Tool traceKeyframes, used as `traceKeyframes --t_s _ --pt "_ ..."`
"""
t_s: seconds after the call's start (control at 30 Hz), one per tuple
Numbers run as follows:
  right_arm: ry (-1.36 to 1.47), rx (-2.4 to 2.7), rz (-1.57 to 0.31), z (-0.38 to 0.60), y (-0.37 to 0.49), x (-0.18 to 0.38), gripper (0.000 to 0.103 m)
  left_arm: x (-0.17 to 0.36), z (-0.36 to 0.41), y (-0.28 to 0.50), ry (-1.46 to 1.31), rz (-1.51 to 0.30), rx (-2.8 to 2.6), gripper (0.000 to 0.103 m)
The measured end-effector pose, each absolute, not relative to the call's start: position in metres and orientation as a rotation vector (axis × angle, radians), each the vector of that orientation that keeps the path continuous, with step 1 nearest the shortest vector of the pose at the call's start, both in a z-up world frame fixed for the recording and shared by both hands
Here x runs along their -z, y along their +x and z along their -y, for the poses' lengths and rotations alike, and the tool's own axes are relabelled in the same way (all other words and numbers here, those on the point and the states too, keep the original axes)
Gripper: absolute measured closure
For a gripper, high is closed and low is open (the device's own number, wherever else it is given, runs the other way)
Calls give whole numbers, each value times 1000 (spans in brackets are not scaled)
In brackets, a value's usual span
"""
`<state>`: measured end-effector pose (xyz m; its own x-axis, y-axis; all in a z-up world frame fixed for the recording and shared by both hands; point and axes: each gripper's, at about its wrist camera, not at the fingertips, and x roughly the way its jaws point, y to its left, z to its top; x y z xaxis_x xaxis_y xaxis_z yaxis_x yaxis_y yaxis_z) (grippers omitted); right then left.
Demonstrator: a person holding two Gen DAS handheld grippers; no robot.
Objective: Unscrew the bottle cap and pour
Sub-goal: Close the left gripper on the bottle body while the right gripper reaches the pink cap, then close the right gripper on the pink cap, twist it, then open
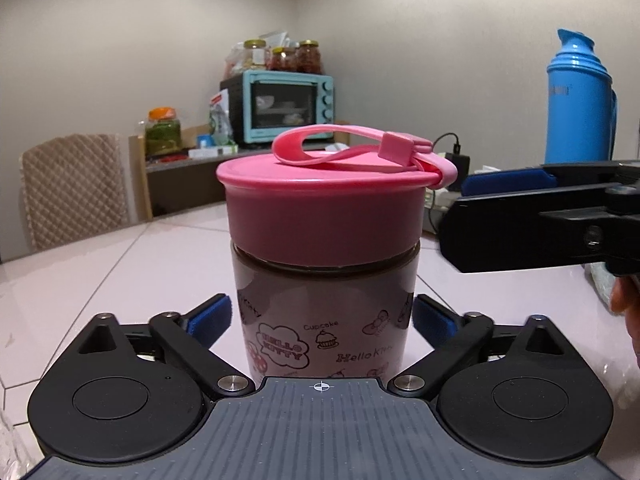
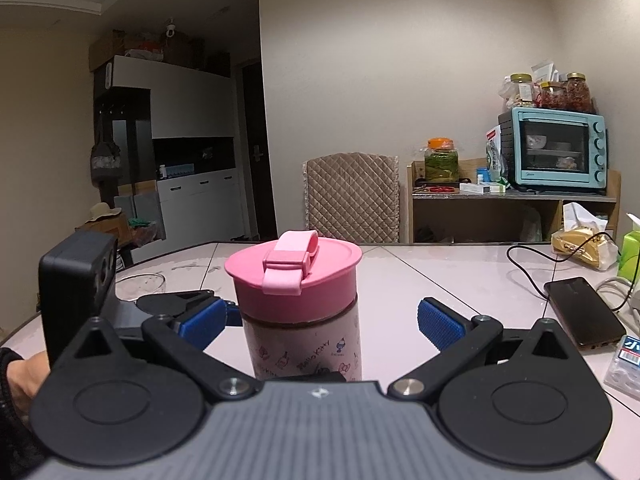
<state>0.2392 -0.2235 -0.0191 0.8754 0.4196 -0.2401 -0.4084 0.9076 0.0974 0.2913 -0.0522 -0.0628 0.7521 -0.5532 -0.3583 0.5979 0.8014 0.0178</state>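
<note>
A pink Hello Kitty bottle (image 1: 324, 320) stands upright on the table, its wide pink cap (image 1: 324, 216) with a strap loop screwed on. My left gripper (image 1: 322, 316) is shut on the bottle's body, blue pads pressing both sides below the cap. My right gripper (image 2: 324, 320) is open, its blue fingertips (image 2: 440, 324) wide apart on either side of the bottle (image 2: 304, 336), at the level just under the cap (image 2: 294, 284). It also shows at the right of the left wrist view (image 1: 520, 216). A clear glass (image 2: 140, 284) stands behind the left gripper, at the table's far left.
A blue thermos (image 1: 580, 100) stands at the right. A phone (image 2: 584, 312) with a cable, a tissue pack and a plastic box lie at the table's right. A padded chair (image 2: 352, 196) and a shelf with a teal oven (image 2: 556, 148) stand beyond the table.
</note>
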Motion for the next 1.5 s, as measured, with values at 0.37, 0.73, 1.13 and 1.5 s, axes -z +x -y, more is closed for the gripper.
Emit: traceKeyframes --t_s 0.37,0.73,1.13,1.5 --pt "16 -457 -272 212 256 20 0 64 53 292 131 -354 642 13" --pt "-11 -464 -291 199 273 17 0 66 54 290 129 -352 643 13" --pt "-5 -466 -293 192 281 16 1 67 55 289 128 -353 644 13" --pt "-22 -454 -301 187 283 15 16 68 55 289 129 -354 644 13"
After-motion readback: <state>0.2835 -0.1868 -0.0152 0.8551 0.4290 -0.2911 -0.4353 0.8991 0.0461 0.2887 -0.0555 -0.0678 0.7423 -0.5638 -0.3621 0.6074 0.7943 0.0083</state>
